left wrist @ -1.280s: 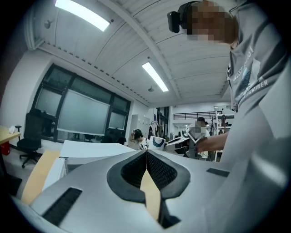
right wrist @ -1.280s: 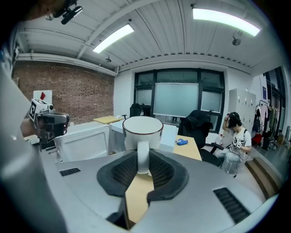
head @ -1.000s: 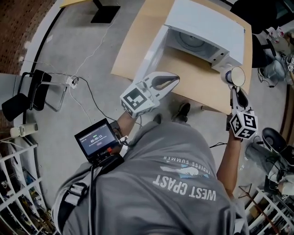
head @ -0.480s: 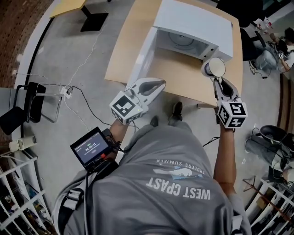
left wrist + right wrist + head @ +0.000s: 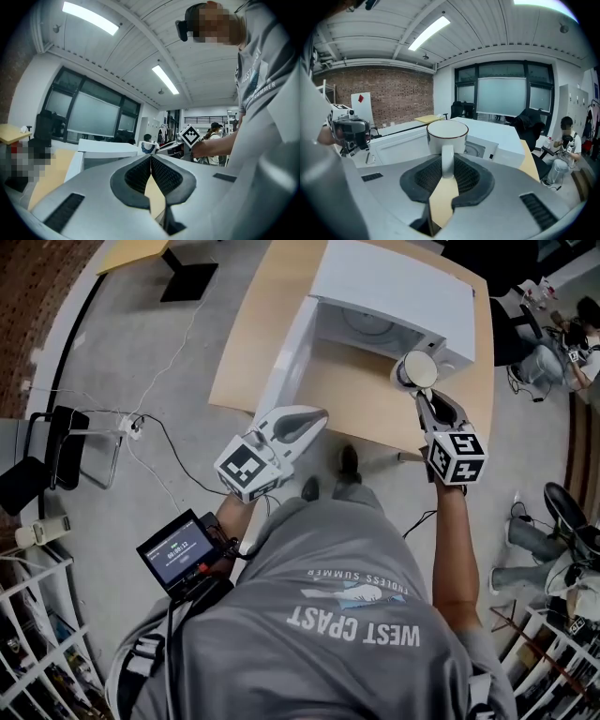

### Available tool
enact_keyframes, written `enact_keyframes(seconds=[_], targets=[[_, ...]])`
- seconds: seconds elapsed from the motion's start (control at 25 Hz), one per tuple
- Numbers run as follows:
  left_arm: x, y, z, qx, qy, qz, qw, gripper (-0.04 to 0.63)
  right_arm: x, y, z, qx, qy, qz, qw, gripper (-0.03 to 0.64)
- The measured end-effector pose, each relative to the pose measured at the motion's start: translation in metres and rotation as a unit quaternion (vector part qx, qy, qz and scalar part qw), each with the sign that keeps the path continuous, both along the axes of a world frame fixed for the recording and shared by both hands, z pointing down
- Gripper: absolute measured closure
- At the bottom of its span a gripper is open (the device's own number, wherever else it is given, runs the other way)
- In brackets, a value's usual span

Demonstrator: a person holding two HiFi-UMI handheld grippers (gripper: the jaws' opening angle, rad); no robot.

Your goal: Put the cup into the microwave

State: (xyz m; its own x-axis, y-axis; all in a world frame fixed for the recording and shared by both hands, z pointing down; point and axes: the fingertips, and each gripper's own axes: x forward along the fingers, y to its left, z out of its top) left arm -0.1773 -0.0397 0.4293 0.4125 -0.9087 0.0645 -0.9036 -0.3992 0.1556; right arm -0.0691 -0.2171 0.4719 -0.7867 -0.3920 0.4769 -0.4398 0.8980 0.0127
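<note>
- Grey short-sleeved T-shirt point(image 5: 337, 652), with white lettering and a small pale graphic across it.
- Black straps point(image 5: 141, 667) at one shoulder; a black cable point(image 5: 174, 634) runs to a small screen unit point(image 5: 178, 549).
- Handheld tools — left gripper point(image 5: 317, 418), right gripper point(image 5: 419, 395) — have pale grey shells, black mesh pads and black-and-white marker cubes point(image 5: 457, 457).

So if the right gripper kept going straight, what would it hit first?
Likely the open microwave: the cup held in the right gripper faces its opening, near the right-hand edge, though depth is unclear.

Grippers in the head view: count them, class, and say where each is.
2. The left gripper sits shut and empty near the open door of the microwave; the right gripper, holding the cup by its handle, is in front of its right side. None seem hidden.
</note>
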Motion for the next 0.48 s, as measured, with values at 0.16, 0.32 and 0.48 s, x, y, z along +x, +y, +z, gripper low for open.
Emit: enact_keyframes(seconds=[0.16,0.32,0.48], targets=[[-0.011,0.001,0.005,-0.008,0.002,-0.018,0.9998,0.575,-0.016,-0.013,0.022,-0.01,0.01,-0.007,1.0,0.545],[-0.022,0.002,0.01,-0.017,0.005,-0.035,0.9992,0.574,-0.034,-0.025,0.042,-0.024,0.02,-0.013,0.999,0.545],[-0.031,0.0,0.01,-0.024,0.007,-0.05,0.9984,0.574,-0.052,-0.04,0.061,-0.037,0.032,-0.021,0.999,0.543]])
